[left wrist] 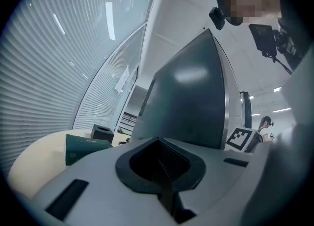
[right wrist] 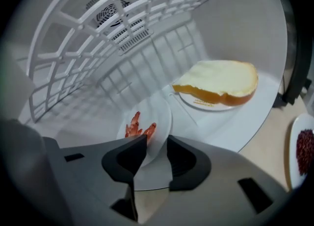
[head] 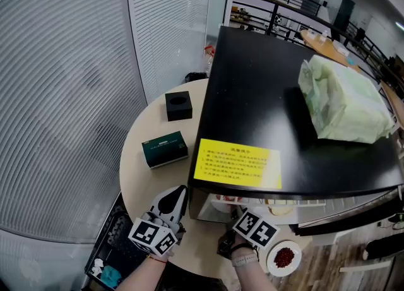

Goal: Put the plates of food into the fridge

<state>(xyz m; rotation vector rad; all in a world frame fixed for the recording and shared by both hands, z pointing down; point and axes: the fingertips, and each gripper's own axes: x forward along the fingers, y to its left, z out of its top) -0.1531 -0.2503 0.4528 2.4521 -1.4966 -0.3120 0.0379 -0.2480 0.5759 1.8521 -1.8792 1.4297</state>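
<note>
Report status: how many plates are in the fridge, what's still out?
Done: the bread plate and the shrimp plate sit inside the fridge. In hand: nothing gripped. The right gripper has its jaws apart at the shrimp plate's rim; the left gripper is shut and empty. Left: the plate of red food is on the table outside.

A black fridge (head: 265,94) covered the right part of the round pale tabletop (head: 140,170), with a yellow label (head: 237,166) at the front edge of its top and a pale green plastic bag (head: 344,100) lying on it at the right. Left of the fridge sat a black box (head: 178,105) with a round hole and, nearer, a dark green box (head: 165,149). The left hand-held gripper (head: 177,196) pointed at the fridge's front corner. The right hand-held gripper (head: 255,228) reached in under the fridge's front edge, with a white plate of red food (head: 284,258) just right of it.
</note>
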